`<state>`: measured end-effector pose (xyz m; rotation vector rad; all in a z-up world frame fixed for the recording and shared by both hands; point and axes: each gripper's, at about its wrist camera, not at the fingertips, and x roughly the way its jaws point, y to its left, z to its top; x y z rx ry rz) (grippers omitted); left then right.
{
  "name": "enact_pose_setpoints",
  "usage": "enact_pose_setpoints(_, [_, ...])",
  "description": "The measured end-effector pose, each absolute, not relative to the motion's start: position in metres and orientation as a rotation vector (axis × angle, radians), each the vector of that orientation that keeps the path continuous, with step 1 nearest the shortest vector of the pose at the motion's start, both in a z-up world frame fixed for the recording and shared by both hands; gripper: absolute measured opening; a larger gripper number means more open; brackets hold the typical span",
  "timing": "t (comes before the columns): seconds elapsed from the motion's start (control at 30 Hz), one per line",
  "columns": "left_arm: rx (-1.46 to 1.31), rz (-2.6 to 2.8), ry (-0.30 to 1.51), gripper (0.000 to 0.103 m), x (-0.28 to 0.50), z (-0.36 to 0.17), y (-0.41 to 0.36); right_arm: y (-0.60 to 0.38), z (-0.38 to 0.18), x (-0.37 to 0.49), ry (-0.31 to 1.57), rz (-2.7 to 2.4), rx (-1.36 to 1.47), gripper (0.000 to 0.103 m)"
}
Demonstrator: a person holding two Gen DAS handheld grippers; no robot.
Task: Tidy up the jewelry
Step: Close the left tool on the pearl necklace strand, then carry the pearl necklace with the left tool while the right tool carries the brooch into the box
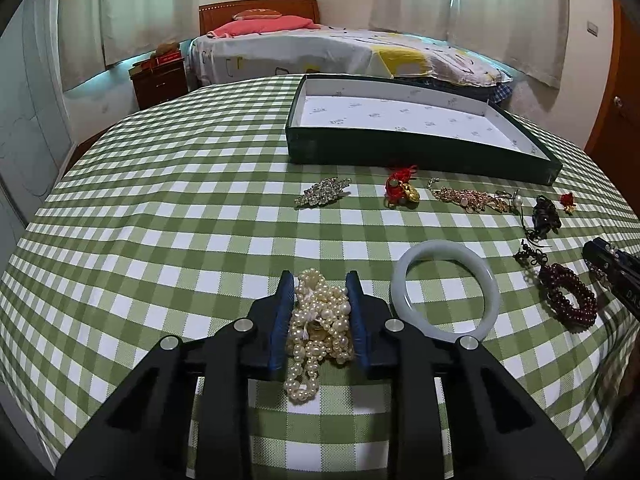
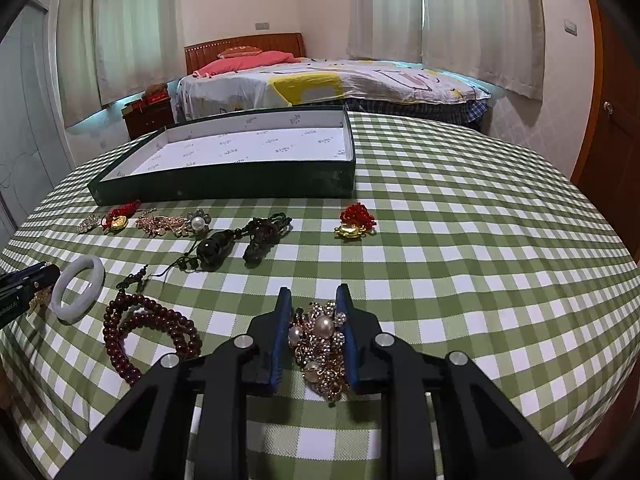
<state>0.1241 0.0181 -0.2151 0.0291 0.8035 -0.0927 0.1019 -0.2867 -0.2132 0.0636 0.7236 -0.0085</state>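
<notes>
My left gripper (image 1: 319,280) is shut on a bunch of cream pearl strands (image 1: 318,328), low over the checked cloth. My right gripper (image 2: 313,296) is shut on a gold brooch with pearls and rhinestones (image 2: 322,350). A dark green tray with a white lining (image 1: 400,148) stands at the far side, also in the right wrist view (image 2: 224,186). A white jade bangle (image 1: 446,290) lies just right of the left gripper. A dark red bead bracelet (image 2: 148,328) lies left of the right gripper.
In front of the tray lie a rhinestone brooch (image 1: 322,192), a red-and-gold charm (image 1: 400,190), a gold chain piece (image 1: 466,198), dark beaded cords (image 2: 240,246) and a red bead charm with gold (image 2: 356,220). A bed (image 2: 320,84) stands beyond the table.
</notes>
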Motion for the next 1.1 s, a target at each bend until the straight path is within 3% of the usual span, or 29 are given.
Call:
enact_pose_setpoints(0.13, [0.020, -0.080, 0.808, 0.028, 0.124, -0.214, 0.018, -0.286, -0.213, 0.102, 0.723, -0.008, 0.062, 0.024])
enact_pose_setpoints(0.2, [0.014, -0.060, 0.802, 0.041, 0.122, -0.212, 0.019, -0.286, -0.213, 0.102, 0.723, -0.008, 0.061, 0.024])
enact_pose_setpoints(0.23, [0.011, -0.054, 0.794, 0.053, 0.121, -0.210, 0.020, -0.286, -0.213, 0.103, 0.723, -0.006, 0.063, 0.024])
enact_pose_setpoints(0.27, [0.010, -0.047, 0.784, 0.057, 0.119, -0.208, 0.021, -0.286, -0.213, 0.103, 0.723, -0.006, 0.063, 0.024])
enact_pose_setpoints(0.43, [0.024, -0.039, 0.798, 0.059, 0.117, -0.208, 0.023, -0.285, -0.213, 0.104, 0.721, 0.000, 0.066, 0.024])
enact_pose_setpoints(0.5, [0.025, -0.043, 0.819, 0.058, 0.117, -0.212, 0.023, -0.285, -0.213, 0.105, 0.721, 0.000, 0.066, 0.024])
enact_pose_setpoints(0.57, [0.029, -0.060, 0.817, 0.037, 0.116, -0.214, 0.022, -0.285, -0.213, 0.105, 0.721, 0.000, 0.067, 0.024])
enact_pose_setpoints(0.63, [0.047, -0.105, 0.810, 0.025, 0.115, -0.214, 0.017, -0.285, -0.213, 0.105, 0.721, 0.000, 0.067, 0.024])
enact_pose_setpoints(1.1, [0.035, -0.132, 0.746, 0.023, 0.117, -0.196, 0.010, -0.279, -0.208, 0.109, 0.712, 0.024, 0.071, 0.020])
